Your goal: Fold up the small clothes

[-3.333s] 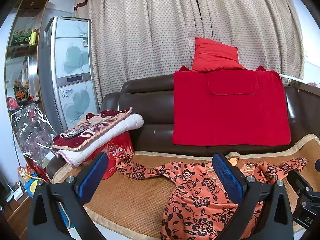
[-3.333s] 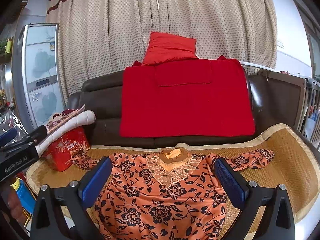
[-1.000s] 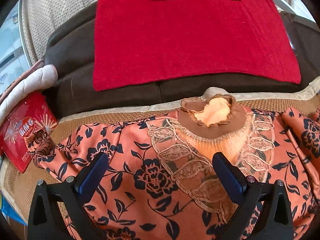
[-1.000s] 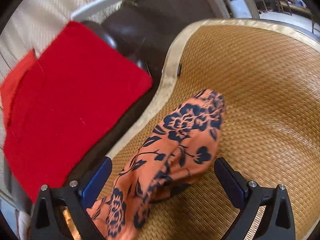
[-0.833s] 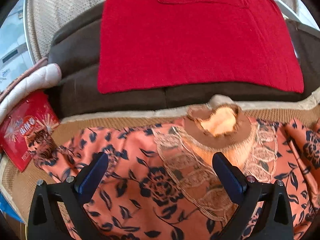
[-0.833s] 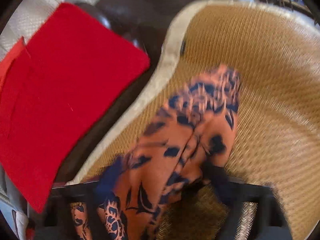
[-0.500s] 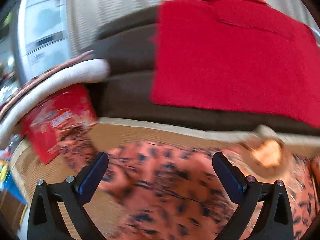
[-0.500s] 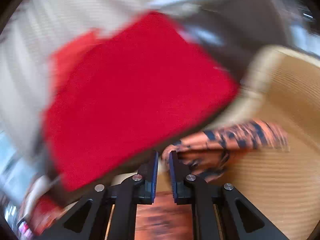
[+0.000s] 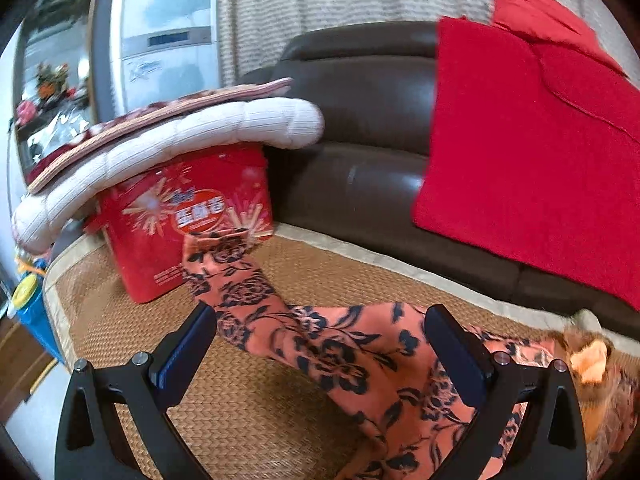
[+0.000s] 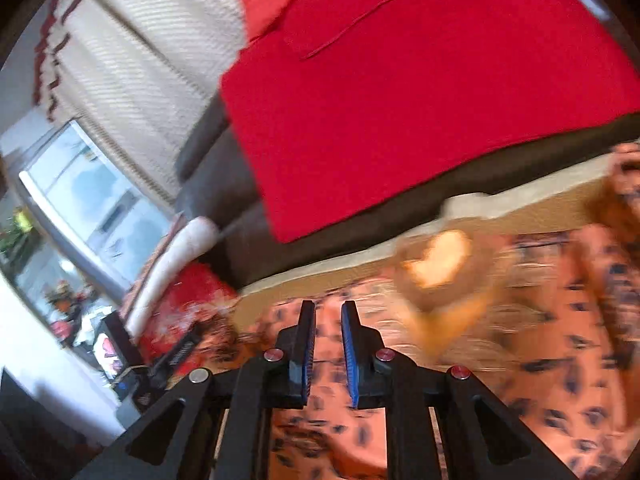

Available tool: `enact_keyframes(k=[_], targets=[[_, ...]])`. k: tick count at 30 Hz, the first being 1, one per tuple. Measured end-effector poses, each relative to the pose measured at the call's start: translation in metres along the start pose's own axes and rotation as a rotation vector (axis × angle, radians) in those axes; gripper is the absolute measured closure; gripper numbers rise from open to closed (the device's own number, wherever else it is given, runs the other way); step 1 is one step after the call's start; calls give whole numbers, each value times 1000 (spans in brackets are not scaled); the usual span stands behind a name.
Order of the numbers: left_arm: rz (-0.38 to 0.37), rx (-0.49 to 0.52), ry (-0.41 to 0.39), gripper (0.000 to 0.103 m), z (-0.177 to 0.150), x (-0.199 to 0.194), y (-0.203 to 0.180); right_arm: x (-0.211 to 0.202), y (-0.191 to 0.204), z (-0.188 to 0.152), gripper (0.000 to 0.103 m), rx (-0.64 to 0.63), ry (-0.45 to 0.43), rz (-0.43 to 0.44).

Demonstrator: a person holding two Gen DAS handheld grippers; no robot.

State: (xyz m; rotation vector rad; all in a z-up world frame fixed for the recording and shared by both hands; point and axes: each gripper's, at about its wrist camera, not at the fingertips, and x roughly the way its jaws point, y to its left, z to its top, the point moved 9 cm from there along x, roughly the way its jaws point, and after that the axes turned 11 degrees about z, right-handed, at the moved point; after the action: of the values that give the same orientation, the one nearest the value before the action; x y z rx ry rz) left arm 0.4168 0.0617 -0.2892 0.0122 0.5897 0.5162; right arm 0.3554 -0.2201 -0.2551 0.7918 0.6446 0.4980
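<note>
Though laid out flat on the woven mat (image 9: pixel 132 320) of the sofa (image 9: pixel 360 120) seat, shows no fold yet as an orange floral blouse (image 9: pixel 340 356). Lies with the collar (image 10: pixel 440 260) toward the backrest, probably so that the sleeves can be brought inward first. Reaches sideways with the left sleeve (image 9: pixel 240 280), the cuff touching the red gift box (image 9: pixel 160 232) under a folded quilt (image 9: pixel 180 140).

Hovers over that sleeve with the left gripper (image 9: pixel 320 344) spread wide, cloth showing between the blue pads but pressed by neither; seems lined up for a pinch. Points across the blouse body beside the collar with the right gripper (image 10: pixel 328 344), drawn in to a thin slit. Too blurred to tell whether any fabric is caught there. Beyond, only a red blanket (image 9: pixel 520 160) draped over the backrest.
</note>
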Motion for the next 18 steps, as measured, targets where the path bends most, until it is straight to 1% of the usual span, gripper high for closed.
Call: enact_keyframes(k=[1,2,3,4,5,7,9,11,12,13,14,15,16,17,18], targets=[[-16,14,-5,0,-2,-3,-7,-19,-12,4,87,-1,-42,-62],[-36,35,-14,0,-3,-8,-16,-33,-21,9,79,-5,-85,-115],[-46,51,-21,0,-4,-11,-23,-57,-42,22,49,-21,-150,-229],[-55,68,-30,0,-5,-15,-29,-69,-56,29,23,-22,-178,-296],[-68,89,-37,0,-7,-18,-38,-85,-71,39,0,-12,-219,-350],[-78,111,-41,0,-10,-22,-49,-109,-96,58,0,25,-302,-371],[-90,127,-42,0,-11,-26,-61,-115,-120,76,0,79,-299,-396],[-97,145,-45,0,-13,-29,-72,-106,-144,94,0,146,-273,-401],[-100,152,-47,0,-14,-30,-75,-99,-157,101,0,205,-261,-399],[-106,161,-48,0,-14,-30,-79,-90,-176,107,0,290,-233,-406],[-108,165,-48,0,-14,-32,-81,-83,-190,108,0,356,-212,-408],[-108,167,-47,0,-13,-32,-83,-76,-206,110,0,438,-209,-400],[-107,164,-44,0,-12,-31,-82,-72,-223,112,2,521,-239,-408],[-103,153,-39,0,-11,-28,-78,-70,-240,110,13,573,-245,-448],[-101,142,-34,0,-9,-26,-74,-71,-253,103,38,600,-233,-472]])
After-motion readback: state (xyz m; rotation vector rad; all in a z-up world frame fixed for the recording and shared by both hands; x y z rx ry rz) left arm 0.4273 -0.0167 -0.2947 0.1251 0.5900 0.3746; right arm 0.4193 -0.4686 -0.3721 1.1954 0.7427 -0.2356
